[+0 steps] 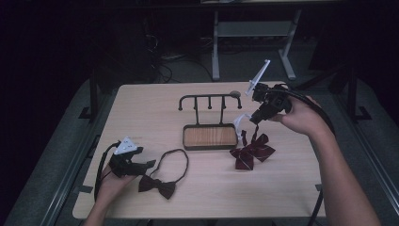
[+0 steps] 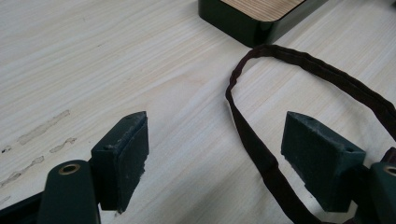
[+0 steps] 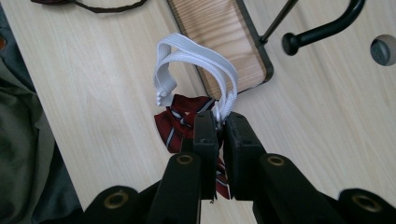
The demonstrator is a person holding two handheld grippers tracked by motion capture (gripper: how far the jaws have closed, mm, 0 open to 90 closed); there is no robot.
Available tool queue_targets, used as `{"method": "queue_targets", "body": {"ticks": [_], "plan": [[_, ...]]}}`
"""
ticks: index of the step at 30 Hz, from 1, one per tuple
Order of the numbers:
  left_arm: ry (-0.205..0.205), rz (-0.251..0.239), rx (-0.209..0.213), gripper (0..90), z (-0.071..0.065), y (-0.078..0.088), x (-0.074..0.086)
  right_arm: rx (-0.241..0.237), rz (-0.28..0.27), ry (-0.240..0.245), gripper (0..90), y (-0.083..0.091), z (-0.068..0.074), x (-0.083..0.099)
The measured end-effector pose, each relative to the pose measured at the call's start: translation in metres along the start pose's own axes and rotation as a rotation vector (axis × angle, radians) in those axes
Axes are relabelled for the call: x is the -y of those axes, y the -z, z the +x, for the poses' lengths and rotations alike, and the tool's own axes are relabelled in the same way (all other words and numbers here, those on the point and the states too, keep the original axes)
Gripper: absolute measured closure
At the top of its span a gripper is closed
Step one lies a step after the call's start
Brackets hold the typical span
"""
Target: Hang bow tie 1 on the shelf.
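Observation:
A dark red striped bow tie [image 1: 251, 153] hangs from its white elastic strap [image 1: 242, 123] at the table's right, its lower part touching the wood. My right gripper [image 1: 257, 119] is shut on that white strap [image 3: 196, 58], with the red bow [image 3: 180, 119] dangling under the jaws. A dark bow tie [image 1: 157, 185] with a looped dark strap [image 1: 176, 160] lies at the front left. My left gripper [image 1: 149, 164] rests open beside it, the dark strap [image 2: 261, 154] running between its pads without touching them.
A black hook rack [image 1: 209, 100] on a wood-topped base [image 1: 210, 137] stands mid-table; its base corner [image 2: 254, 21] is just beyond the left gripper. A rack hook end [image 3: 322, 32] is near the right gripper. The table's edge [image 3: 42, 116] drops to dark floor.

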State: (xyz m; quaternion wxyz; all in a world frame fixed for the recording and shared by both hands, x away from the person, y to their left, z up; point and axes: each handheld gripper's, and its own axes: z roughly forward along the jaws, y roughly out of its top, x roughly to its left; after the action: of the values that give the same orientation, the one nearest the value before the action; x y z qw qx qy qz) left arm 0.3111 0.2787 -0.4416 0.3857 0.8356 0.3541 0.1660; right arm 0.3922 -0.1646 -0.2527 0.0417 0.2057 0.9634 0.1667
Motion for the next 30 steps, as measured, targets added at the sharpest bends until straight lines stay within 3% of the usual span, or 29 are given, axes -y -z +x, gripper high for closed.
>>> {"method": "queue_targets", "body": {"ticks": [17, 30], "plan": [[-0.001, -0.002, 0.003, 23.3, 0.000, 0.000, 0.000, 0.033, 0.009, -0.024, 83.5, 0.007, -0.015, -0.015], [0.000, -0.003, 0.009, 23.3, 0.000, -0.001, 0.000, 0.048, 0.005, -0.086, 83.5, 0.008, -0.036, -0.025]]}}
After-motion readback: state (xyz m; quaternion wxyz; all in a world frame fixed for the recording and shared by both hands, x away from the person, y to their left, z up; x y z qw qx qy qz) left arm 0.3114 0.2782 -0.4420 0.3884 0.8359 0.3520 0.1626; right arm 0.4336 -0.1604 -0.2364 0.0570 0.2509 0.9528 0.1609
